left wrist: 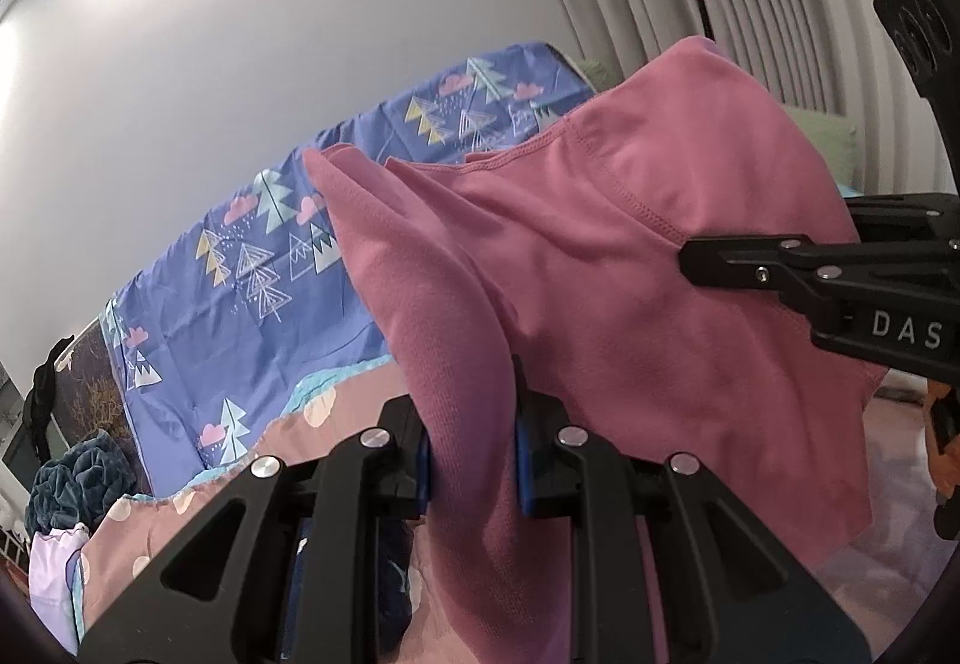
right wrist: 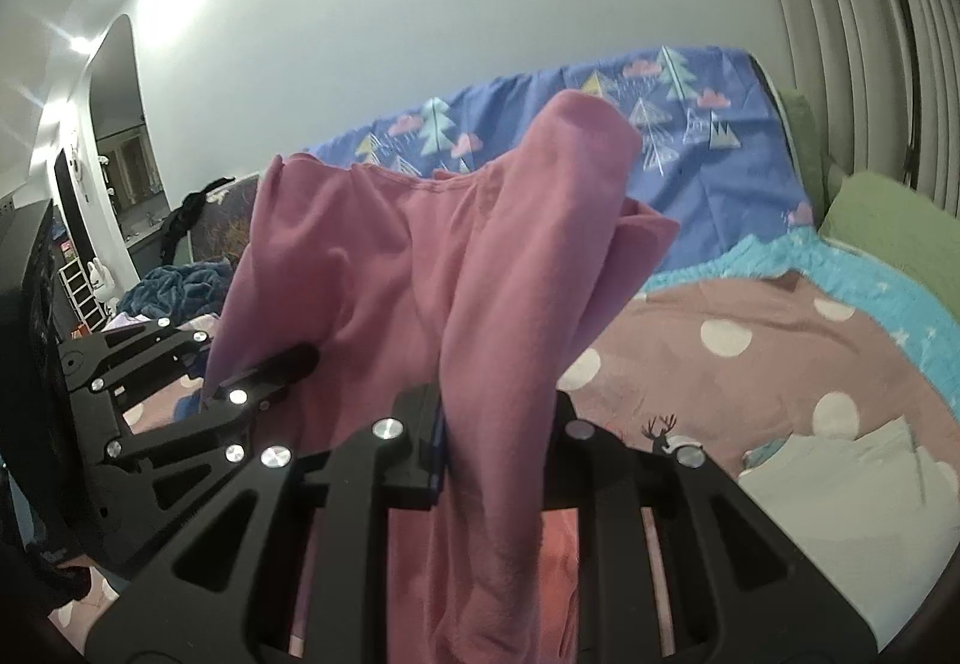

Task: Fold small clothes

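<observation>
Pink knit garment [left wrist: 600, 256] hangs lifted between my two grippers, above the bed cover [right wrist: 750, 364] — left gripper [left wrist: 471, 460] clamped on one bunched edge at lower centre, right gripper [right wrist: 492, 448] pinching the other, cloth stretched across between them.

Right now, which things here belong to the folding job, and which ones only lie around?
In the job:
- pink garment
- left gripper, clamped on it
- right gripper, clamped on it

Lying about:
- blue tree-print sheet
- green pillow
- dark blue blanket
</observation>
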The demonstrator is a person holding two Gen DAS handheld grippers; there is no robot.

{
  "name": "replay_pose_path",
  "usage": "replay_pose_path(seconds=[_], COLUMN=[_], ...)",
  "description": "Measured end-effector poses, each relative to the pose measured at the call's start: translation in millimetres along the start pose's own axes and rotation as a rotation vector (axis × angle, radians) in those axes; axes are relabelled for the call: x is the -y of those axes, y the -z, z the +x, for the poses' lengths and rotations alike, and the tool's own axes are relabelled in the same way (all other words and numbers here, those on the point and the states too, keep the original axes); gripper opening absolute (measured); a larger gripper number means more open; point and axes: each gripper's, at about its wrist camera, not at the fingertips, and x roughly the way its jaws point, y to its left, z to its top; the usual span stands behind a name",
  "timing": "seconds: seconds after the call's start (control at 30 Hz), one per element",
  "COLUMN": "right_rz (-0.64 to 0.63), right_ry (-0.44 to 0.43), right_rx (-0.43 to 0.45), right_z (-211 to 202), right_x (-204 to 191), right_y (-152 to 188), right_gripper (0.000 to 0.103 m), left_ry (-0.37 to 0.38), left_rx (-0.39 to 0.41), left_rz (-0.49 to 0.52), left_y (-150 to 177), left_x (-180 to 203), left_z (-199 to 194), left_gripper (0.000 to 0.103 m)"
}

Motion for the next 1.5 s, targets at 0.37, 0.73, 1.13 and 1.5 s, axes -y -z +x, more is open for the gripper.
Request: replay_pose_path(seconds=[0.37,0.73,1.13,1.5], right_rz=[0.004,0.065,0.281,0.231], right_ry=[0.036,0.186,0.209,0.250], right_rx=[-0.076,-0.325,-0.413,-0.170], right_z=[51.9,106.1,70.9,-89.6], right_x=[19.4,47.7,70.1,-6.8], right_y=[14.5,85.0,146.2,188.0], right_gripper=[0.019,0.061,0.075,0.076], left_ry=[0.006,-0.010,0.036,0.184], left_rx=[-0.068,-0.318,-0.295,-0.161], left_rz=[-0.012,0.046,-0.039,-0.334], left_y=[16.1,102.7,133.9,172.8], left_x=[5.6,16.5,24.6,4.7], left_z=[63.5,131.2,90.5,-57.0], left_gripper=[0.022,0.051,0.057,0.094])
